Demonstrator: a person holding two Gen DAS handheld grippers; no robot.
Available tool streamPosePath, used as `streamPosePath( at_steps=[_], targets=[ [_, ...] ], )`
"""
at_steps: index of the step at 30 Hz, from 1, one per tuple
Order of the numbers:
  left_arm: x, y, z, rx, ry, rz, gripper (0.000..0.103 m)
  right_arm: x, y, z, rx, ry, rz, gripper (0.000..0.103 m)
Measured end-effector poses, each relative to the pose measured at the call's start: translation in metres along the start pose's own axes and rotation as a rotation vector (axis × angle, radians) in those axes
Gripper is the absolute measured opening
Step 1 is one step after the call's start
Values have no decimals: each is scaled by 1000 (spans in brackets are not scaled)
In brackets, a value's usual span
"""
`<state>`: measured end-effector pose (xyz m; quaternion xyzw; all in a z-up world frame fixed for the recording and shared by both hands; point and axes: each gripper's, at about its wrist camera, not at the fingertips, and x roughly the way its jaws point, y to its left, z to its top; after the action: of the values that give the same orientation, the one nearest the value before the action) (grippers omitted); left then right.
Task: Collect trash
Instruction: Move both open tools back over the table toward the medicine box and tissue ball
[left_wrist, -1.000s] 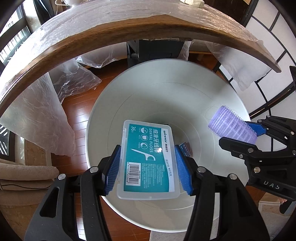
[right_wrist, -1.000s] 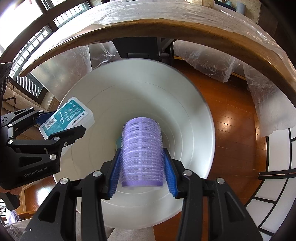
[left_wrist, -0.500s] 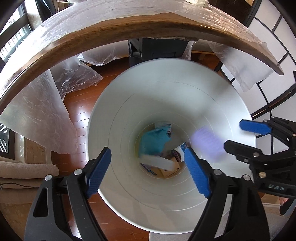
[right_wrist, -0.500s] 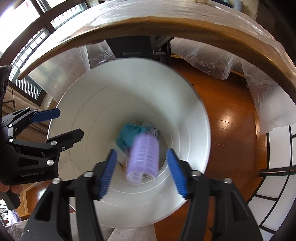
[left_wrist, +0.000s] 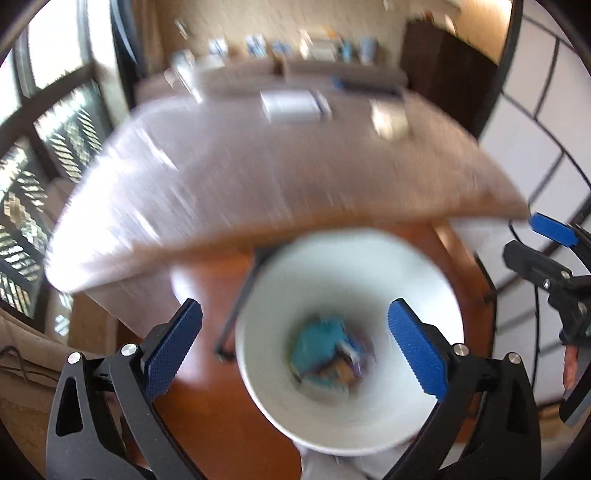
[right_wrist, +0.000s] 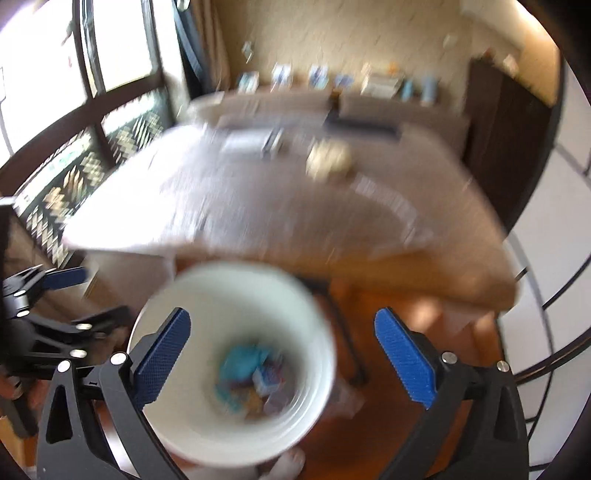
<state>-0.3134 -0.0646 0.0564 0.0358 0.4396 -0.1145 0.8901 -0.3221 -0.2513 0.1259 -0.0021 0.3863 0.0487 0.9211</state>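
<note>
Both items have dropped — floss box and purple roller now lie with the trash (left_wrist: 328, 354) in the bin (left_wrist: 417, 280) below the left gripper (left_wrist: 295, 343) and right gripper (right_wrist: 282, 350), whose jaws have just been opening and now gape empty, ready for the table (left_wrist: 258, 184) beyond.

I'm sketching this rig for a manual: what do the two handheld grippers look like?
Both look alike: the left gripper and the right gripper have matte black, open-framed finger arms joined by silver round-head screws, each ending in a blue pad with a fine knurled texture. No cables, sleeves or legible markings show in these blurred views.
</note>
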Motion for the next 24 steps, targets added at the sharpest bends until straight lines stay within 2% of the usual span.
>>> streamPosePath(
  at_steps=[3,7,12,17,21,24],
  targets=[
    [-11,8,24,-18,-55,22,101,-3,-8,18,50,-46,-5,99],
    [-1,16,55,-32,-78,-3,101,10,-22,40,84,-46,4,99],
    [24,9,91,-47,-63,21,101,43,-26,62,31,-14,-16,99],
    [59,-2,128,-48,-44,50,101,93,-40,88,-34,29,49,99],
    [89,-9,154,30,-33,74,101,126,-48,103,-72,63,105,99],
    [115,-8,170,101,18,88,101,147,-50,113,-78,93,130,99]
  ],
)
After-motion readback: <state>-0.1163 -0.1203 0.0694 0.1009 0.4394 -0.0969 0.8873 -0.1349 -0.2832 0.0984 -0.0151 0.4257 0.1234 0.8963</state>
